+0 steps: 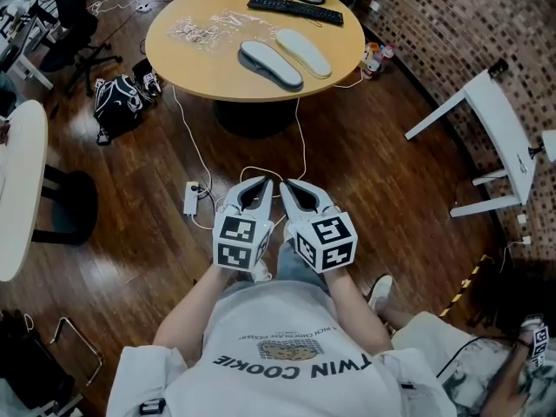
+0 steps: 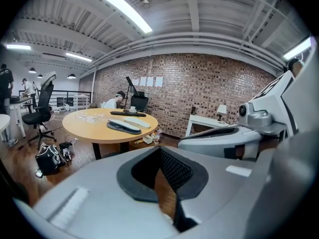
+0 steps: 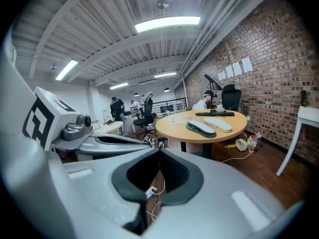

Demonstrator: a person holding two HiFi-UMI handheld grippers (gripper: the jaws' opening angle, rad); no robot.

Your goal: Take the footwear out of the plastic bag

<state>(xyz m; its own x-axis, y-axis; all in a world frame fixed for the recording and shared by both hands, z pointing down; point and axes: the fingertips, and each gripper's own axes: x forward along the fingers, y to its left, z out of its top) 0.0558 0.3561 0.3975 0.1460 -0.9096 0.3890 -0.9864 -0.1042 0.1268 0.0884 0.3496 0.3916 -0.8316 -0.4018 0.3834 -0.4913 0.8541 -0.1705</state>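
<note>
The footwear (image 1: pixel 271 64) is laid on the round table (image 1: pixel 191 69), just beside the emptied plastic bag (image 1: pixel 207 29). The left gripper (image 1: pixel 263 181) and right gripper (image 1: pixel 285 184) are held side by side, well apart from the table. The jaws of each are closed on nothing.
</note>
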